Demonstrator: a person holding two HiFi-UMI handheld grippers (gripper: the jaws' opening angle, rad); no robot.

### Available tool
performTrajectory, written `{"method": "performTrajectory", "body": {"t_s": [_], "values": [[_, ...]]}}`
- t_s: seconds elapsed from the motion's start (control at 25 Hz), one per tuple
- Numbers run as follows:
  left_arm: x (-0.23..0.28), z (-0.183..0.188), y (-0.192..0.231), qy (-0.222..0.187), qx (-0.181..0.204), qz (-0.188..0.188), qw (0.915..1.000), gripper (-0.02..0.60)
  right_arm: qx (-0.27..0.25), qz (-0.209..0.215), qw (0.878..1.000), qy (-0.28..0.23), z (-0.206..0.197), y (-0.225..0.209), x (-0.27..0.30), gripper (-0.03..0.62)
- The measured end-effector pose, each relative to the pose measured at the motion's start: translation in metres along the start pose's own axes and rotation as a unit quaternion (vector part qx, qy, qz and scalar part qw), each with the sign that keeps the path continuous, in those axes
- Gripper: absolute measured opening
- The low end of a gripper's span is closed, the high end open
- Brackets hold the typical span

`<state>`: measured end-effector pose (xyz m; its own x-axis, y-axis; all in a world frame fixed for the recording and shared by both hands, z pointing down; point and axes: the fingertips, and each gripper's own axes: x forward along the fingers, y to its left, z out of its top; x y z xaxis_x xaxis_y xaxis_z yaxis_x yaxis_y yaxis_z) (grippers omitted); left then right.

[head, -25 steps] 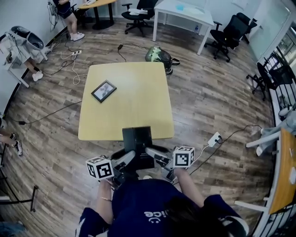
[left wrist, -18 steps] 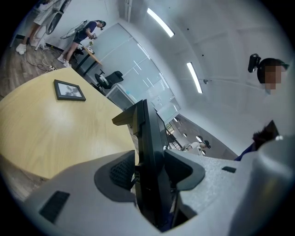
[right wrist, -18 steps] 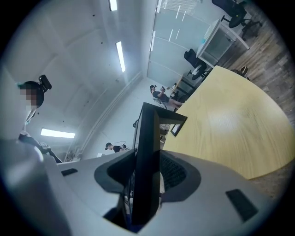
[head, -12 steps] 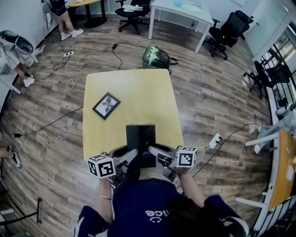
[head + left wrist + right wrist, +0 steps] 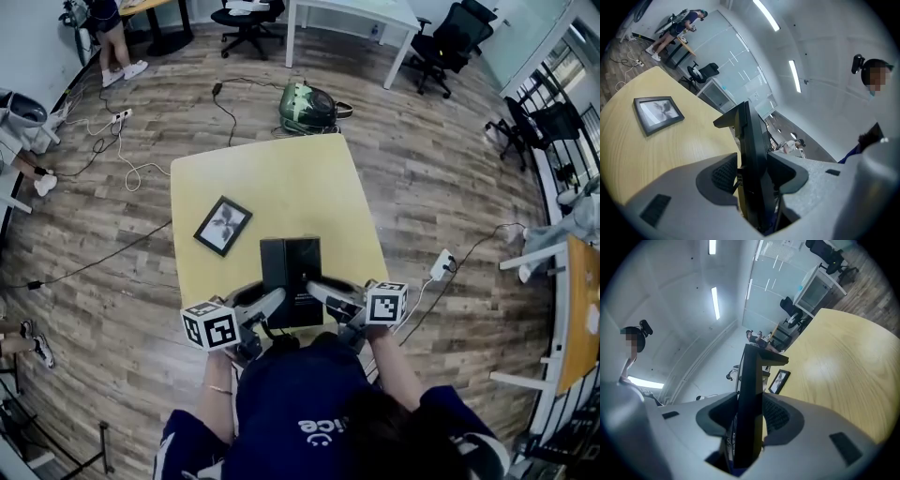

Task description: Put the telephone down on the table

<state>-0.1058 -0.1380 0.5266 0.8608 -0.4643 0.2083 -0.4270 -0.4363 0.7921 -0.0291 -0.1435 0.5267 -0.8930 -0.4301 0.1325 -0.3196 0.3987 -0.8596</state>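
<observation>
The telephone [image 5: 291,272] is a flat black box held between both grippers over the near edge of the yellow table [image 5: 281,183]. My left gripper [image 5: 275,302] is shut on its left side and my right gripper [image 5: 316,289] on its right side. In the left gripper view the telephone [image 5: 752,150] stands edge-on, clamped between the grey pads of the left gripper [image 5: 752,176]. The right gripper view shows the same black slab [image 5: 750,390] pinched in the right gripper [image 5: 749,420]. Whether the telephone touches the tabletop is hidden.
A framed picture [image 5: 223,225] lies on the table's left half, left of the telephone. On the floor beyond the far edge sits a green bag [image 5: 307,105]. A white power strip [image 5: 441,265] lies to the right and cables [image 5: 122,150] to the left.
Both grippers have carried the telephone forward, from in front of the table's near edge to above it. The table and picture frame now sit closer in the head view.
</observation>
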Motion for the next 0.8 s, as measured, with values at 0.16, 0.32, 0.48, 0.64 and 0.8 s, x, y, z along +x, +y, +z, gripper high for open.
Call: {"method": "performTrajectory", "body": {"t_s": [0.16, 0.32, 0.48, 0.64, 0.8], "values": [[0.002, 0.013, 0.004, -0.008, -0.007, -0.005, 0.9999, 0.198, 0.002, -0.006, 1.000, -0.005, 0.011, 0.000, 0.007, 0.175], [0.008, 0.025, 0.008, -0.018, -0.005, -0.004, 0.9998, 0.198, -0.002, -0.007, 1.000, -0.005, 0.025, -0.003, 0.012, 0.175], [0.019, 0.036, 0.008, -0.025, -0.001, 0.001, 0.9997, 0.198, -0.002, -0.002, 1.000, 0.000, 0.039, -0.008, 0.013, 0.175], [0.029, 0.046, 0.017, -0.035, -0.012, 0.011, 0.9992, 0.198, -0.006, 0.010, 1.000, 0.013, 0.055, -0.015, 0.020, 0.175], [0.038, 0.050, 0.025, -0.046, -0.022, 0.026, 0.9984, 0.198, 0.004, 0.015, 1.000, 0.027, 0.065, -0.026, 0.025, 0.175]]}}
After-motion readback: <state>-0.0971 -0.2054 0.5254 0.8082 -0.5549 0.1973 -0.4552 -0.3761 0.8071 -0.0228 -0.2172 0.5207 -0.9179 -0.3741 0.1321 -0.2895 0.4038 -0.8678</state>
